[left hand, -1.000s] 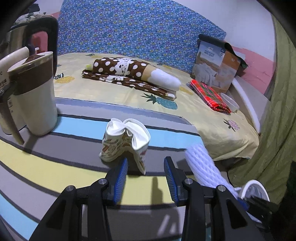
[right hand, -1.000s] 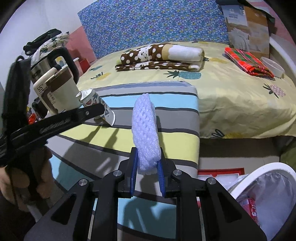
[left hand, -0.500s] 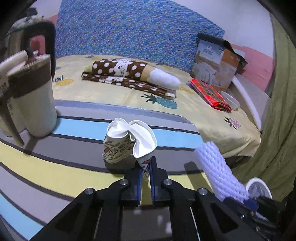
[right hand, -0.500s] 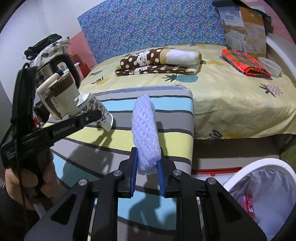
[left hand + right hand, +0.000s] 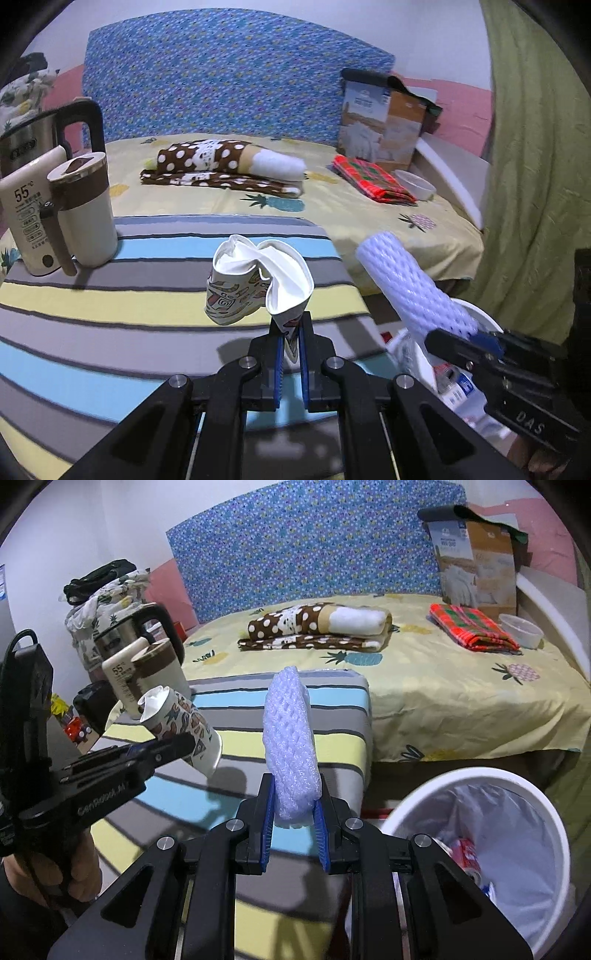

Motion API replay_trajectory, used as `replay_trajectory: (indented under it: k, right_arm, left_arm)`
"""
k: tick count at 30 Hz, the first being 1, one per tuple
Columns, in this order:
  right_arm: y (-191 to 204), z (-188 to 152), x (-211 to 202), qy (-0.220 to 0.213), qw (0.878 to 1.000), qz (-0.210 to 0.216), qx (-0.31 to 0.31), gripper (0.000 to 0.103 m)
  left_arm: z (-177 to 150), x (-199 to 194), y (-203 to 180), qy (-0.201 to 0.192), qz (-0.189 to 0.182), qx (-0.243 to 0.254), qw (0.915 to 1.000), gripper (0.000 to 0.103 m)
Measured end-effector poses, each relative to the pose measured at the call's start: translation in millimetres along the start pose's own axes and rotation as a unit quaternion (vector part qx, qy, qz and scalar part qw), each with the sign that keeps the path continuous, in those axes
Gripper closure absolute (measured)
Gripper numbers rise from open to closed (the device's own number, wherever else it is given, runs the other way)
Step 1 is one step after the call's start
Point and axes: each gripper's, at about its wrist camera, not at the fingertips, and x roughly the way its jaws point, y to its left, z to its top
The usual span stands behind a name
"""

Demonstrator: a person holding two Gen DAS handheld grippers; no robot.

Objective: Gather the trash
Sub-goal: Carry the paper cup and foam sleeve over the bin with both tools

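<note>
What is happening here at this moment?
A person is collecting trash with a gripper in each hand. The left gripper is shut on the rim of a crushed paper cup, above the striped table. The right gripper is clamped on a white foam net sleeve. A lined white bin with some trash inside stands beside the table.

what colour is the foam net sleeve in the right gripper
Pale lavender-white foam mesh sleeve, clearest in the right wrist view.
</note>
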Motion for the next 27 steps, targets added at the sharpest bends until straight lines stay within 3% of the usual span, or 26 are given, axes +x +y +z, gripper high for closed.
replay_trajectory:
  k: [13, 27]
  right_arm:
    - [-5, -27, -39, -0.017, 1.000, -0.016, 0.019, 0.081]
    - [-21, -45, -55, -0.020, 0.998, -0.039, 0.048, 0.081]
  left_arm:
    - [-39, -53, -44, 0.000, -0.025, 0.030, 0.9992, 0.096]
    - [-51, -62, -88, 0.003, -0.064, 0.056, 0.9964, 0.096]
